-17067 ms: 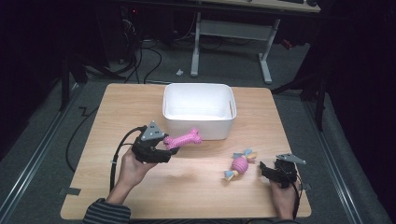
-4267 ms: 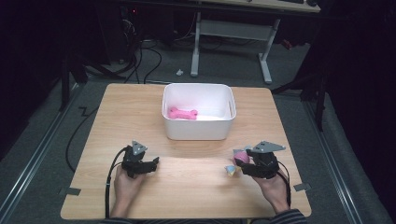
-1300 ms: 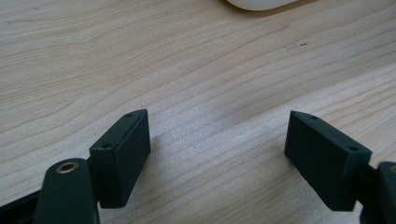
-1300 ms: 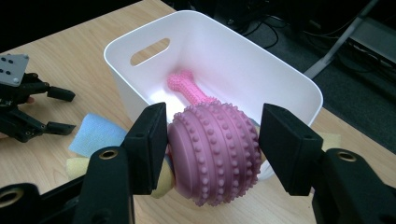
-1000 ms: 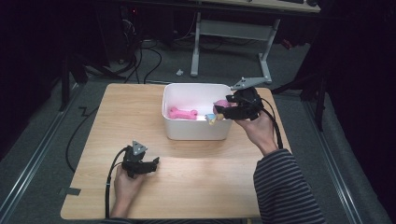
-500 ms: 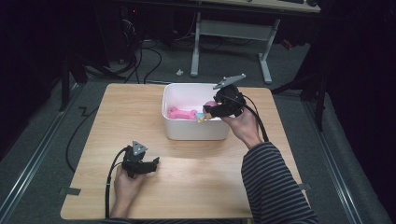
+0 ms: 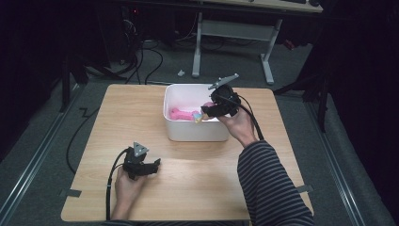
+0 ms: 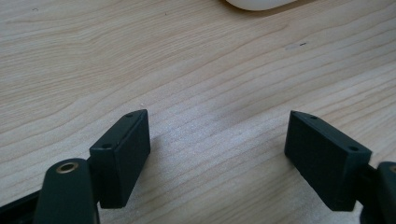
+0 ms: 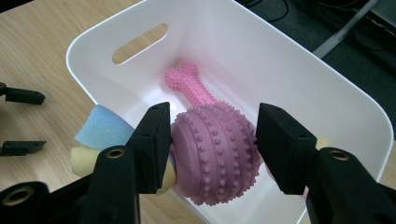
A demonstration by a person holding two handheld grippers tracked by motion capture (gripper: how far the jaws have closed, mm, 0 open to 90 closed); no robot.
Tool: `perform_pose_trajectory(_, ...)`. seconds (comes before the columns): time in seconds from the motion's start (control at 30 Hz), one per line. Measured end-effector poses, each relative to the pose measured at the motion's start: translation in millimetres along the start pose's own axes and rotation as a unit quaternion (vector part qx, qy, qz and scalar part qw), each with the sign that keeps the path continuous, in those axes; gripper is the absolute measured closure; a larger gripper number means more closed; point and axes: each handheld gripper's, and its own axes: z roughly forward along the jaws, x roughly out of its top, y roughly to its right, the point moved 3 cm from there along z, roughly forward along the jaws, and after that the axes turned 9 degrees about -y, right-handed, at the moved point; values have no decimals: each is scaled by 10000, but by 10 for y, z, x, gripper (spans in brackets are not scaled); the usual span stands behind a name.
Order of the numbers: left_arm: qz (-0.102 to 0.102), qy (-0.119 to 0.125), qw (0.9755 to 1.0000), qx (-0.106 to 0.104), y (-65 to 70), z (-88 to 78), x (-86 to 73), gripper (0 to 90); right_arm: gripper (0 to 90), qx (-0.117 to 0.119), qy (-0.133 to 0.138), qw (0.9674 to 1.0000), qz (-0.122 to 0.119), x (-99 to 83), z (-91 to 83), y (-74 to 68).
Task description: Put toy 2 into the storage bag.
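Pale wood lies bare between the spread fingers of the left gripper (image 7: 153, 165), parked at the near edge. To its right, the right gripper (image 9: 210, 140) has carried the pink studded rubber ball toy with blue and yellow foam ends (image 9: 215, 151) from the table to above the white plastic tub (image 9: 327, 88). Its fingers pinch the ball, so release is likely next. The toy's long axis runs across the fingers, the foam sticking out beyond the left one; the pink bone-shaped chew toy (image 9: 189, 84) lies beyond the fingertips.

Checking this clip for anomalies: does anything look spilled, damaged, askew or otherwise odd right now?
Nothing stands out. The right gripper holds a pink knobbly toy over the white bin, where a pink bone toy lies flat. The left gripper rests open on the table.
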Motion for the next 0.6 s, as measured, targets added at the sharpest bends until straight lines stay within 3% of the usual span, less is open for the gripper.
perform_pose_trajectory(0.27,6,1,10000,-3,1,0,0,227,441,163,-233,9995,108,-5,97,10)
perform_pose_trajectory(0.37,6,1,10000,-5,1,0,0,227,373,258,-144,9994,188,-11,83,28)
perform_pose_trajectory(0.6,15,2,10000,-14,3,0,0,226,367,130,100,9996,239,-124,-22,64)
